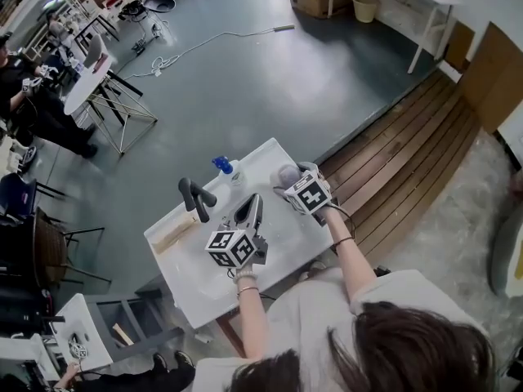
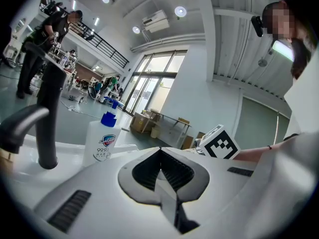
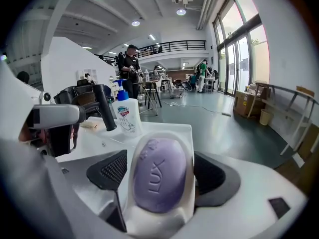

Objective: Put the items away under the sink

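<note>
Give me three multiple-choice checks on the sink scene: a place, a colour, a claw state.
1. Where is the soap bar?
A. in the white dish between the right claw's jaws
B. under the faucet
C. on the floor

2. What colour is the bottle's cap?
A. red
B. blue
C. green

3. How do the left claw's jaws stand?
A. wide apart
B. shut on the bottle
C. together, empty

Answers:
1 A: the right gripper view shows it there.
2 B: blue in both gripper views.
3 C: the left gripper view shows them meeting on nothing.
</note>
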The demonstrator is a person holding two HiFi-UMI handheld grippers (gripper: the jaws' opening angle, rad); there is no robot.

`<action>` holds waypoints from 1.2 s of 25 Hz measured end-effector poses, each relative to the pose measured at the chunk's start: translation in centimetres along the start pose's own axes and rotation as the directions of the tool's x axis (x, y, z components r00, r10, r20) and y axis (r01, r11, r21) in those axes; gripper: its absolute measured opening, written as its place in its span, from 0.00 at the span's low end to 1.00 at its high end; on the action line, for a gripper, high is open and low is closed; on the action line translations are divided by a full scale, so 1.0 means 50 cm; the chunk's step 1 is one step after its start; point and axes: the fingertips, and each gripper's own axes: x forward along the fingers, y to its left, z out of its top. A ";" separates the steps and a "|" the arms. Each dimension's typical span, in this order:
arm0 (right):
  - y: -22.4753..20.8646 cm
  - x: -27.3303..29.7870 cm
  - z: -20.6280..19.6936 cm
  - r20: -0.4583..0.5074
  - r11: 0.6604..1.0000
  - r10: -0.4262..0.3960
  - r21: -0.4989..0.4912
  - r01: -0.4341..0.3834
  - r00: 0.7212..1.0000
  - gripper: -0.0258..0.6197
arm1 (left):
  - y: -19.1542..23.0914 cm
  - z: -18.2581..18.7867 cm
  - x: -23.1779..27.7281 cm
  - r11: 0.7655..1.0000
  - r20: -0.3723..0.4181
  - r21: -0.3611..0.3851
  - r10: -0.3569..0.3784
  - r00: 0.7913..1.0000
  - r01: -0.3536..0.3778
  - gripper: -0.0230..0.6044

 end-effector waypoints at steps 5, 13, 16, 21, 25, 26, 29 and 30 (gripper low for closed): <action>-0.005 0.015 -0.007 -0.036 1.000 -0.014 -0.001 0.014 0.999 0.67 | 0.018 -0.001 0.000 1.000 -0.003 -0.009 0.010 1.000 -0.010 0.03; -0.006 0.039 -0.015 -0.059 0.999 -0.037 -0.008 0.036 0.998 0.69 | 0.025 -0.017 0.008 1.000 -0.024 -0.019 0.001 1.000 -0.002 0.03; -0.006 0.035 -0.018 -0.099 0.999 -0.040 -0.009 0.040 0.994 0.69 | 0.025 -0.016 0.014 1.000 -0.027 -0.023 -0.002 1.000 0.002 0.03; 0.001 0.036 -0.016 -0.111 0.999 -0.032 -0.024 0.030 0.993 0.69 | 0.027 -0.020 0.013 1.000 -0.031 -0.029 0.002 1.000 -0.003 0.03; -0.002 0.040 -0.015 -0.110 0.998 -0.041 -0.051 0.036 0.993 0.69 | 0.034 -0.022 0.011 0.999 -0.030 -0.030 0.011 1.000 -0.012 0.03; -0.003 0.041 -0.015 -0.110 0.998 -0.044 -0.052 0.039 0.993 0.69 | 0.035 -0.022 0.011 0.999 -0.030 -0.031 0.013 0.999 -0.013 0.03; -0.001 0.044 -0.015 -0.120 0.997 -0.052 -0.066 0.044 0.991 0.70 | 0.042 -0.025 0.007 0.999 -0.032 -0.037 0.020 0.999 -0.022 0.03; 0.002 0.045 -0.016 -0.125 0.996 -0.053 -0.079 0.044 0.991 0.70 | 0.044 -0.026 0.006 0.999 -0.032 -0.040 0.023 0.999 -0.024 0.03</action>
